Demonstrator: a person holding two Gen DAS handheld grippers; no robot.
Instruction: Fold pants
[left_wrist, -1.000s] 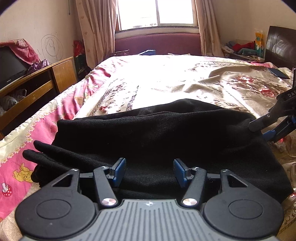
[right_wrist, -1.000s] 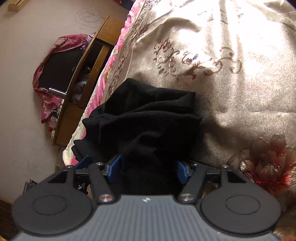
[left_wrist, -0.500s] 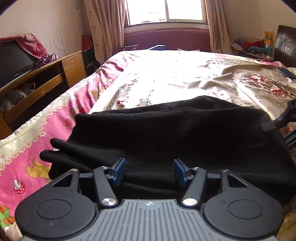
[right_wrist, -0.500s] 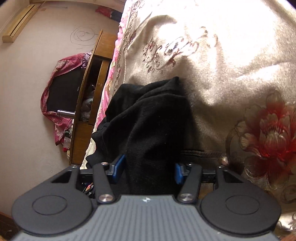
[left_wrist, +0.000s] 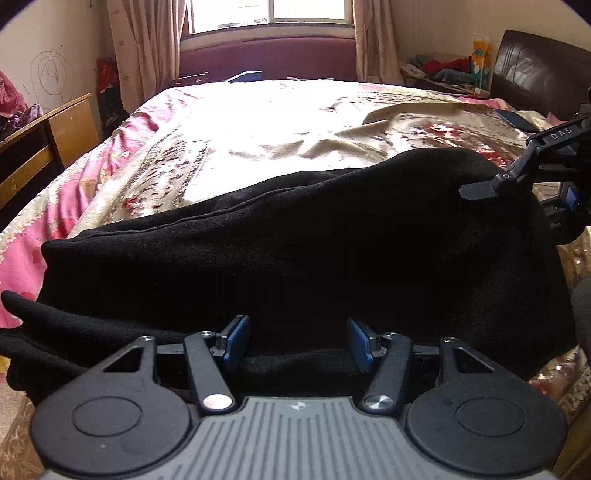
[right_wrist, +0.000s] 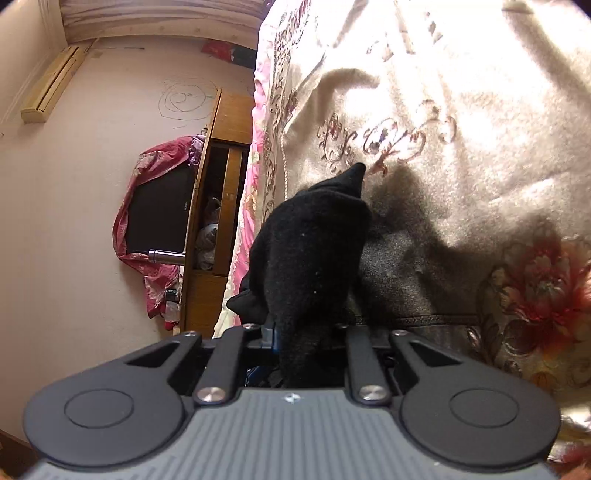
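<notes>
Left wrist view shows the black pants (left_wrist: 295, 254) lying crosswise on the bed (left_wrist: 280, 122), their near edge between the left gripper's (left_wrist: 297, 341) wide-apart fingers, while the right gripper (right_wrist: 306, 343) has pinched and raised their right end.

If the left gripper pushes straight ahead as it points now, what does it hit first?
The left gripper, jaws open, would meet the black pants at once; their near edge already lies between its fingers. The bedspread lies beyond.

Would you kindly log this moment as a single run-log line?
step: fold pants | right tool: shut on pants, lifting end | left tool: open at near edge | surface: bed
</notes>
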